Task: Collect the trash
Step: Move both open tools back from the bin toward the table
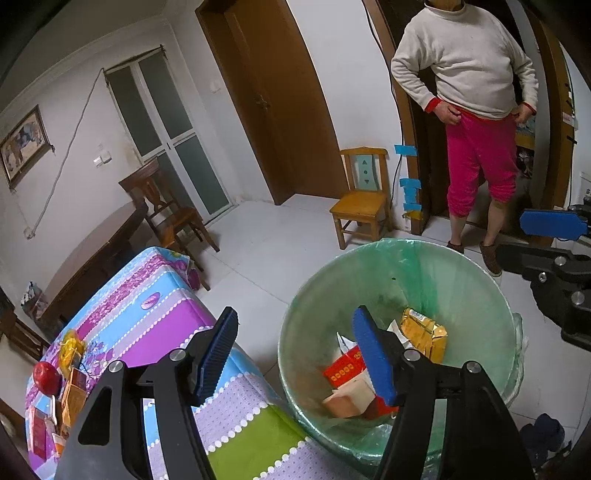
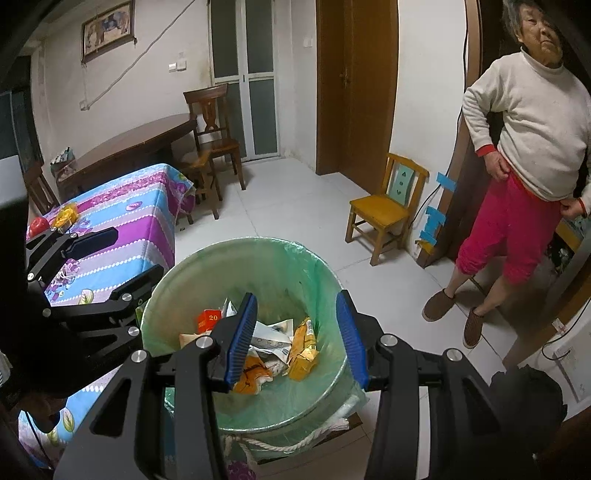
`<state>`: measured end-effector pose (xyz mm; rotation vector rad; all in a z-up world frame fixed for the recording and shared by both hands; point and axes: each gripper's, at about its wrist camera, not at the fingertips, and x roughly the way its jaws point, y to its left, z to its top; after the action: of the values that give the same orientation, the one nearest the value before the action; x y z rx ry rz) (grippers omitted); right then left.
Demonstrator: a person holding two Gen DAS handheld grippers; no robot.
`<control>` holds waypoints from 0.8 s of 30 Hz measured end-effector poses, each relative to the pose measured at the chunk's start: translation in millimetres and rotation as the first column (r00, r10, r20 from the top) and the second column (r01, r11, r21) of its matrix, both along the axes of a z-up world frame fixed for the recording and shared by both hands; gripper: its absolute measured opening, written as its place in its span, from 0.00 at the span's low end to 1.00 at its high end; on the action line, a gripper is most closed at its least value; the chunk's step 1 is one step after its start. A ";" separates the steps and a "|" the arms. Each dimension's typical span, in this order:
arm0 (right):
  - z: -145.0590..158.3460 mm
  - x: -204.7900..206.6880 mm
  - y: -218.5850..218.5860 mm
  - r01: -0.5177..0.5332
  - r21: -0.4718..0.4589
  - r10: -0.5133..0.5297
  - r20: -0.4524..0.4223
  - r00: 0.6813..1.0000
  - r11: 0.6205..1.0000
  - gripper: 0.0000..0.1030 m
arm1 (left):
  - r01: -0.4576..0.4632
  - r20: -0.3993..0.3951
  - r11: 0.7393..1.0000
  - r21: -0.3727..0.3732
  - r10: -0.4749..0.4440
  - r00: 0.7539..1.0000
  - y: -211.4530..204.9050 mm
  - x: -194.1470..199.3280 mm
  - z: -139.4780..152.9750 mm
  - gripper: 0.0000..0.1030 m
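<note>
Trash bin (image 2: 258,398) stands upright, mouth up; both hand-held grippers (image 1: 299,354) (image 2: 301,332) gape empty above.

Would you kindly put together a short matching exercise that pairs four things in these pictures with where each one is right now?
Things:
1. red apple
2. gold packet
3. small yellow chair
4. framed picture

Places:
A. inside the green-lined bin
B. hanging on the wall
C. on the table with the striped cloth
D. on the floor beside the door frame

Pairs: 1-C, 2-A, 3-D, 4-B
</note>
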<state>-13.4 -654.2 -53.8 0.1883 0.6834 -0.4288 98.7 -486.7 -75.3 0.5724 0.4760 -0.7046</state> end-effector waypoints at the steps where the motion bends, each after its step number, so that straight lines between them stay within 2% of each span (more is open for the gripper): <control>1: 0.6 -1.0 1.9 -0.001 -0.002 0.001 0.005 1.000 1.000 0.42 | -0.001 0.007 1.000 -0.002 0.001 1.000 1.6 -1.3 0.8 0.64; 7: 7.5 -10.5 15.9 0.005 -0.050 -0.003 0.038 0.999 0.999 0.42 | -0.018 0.029 0.999 -0.040 0.020 0.999 19.0 -7.9 11.1 0.64; 12: 16.2 -20.9 31.3 0.006 -0.072 0.001 0.098 0.995 0.997 0.42 | -0.049 0.040 0.996 -0.077 0.052 0.998 45.5 -12.0 18.4 0.64; 18: 24.7 -24.1 56.6 0.010 -0.097 0.008 0.179 0.984 0.995 0.42 | -0.104 0.040 0.988 -0.111 0.109 0.993 88.2 -13.8 25.5 0.64; 24: 31.9 -17.7 97.2 -0.027 -0.133 0.060 0.253 0.966 0.991 0.42 | -0.174 0.022 0.974 -0.145 0.179 0.984 139.3 -7.6 30.8 0.65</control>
<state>-31.1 -557.0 -21.9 0.1034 0.4028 -0.3963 91.1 -347.3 -44.5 0.4019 0.4343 -0.5526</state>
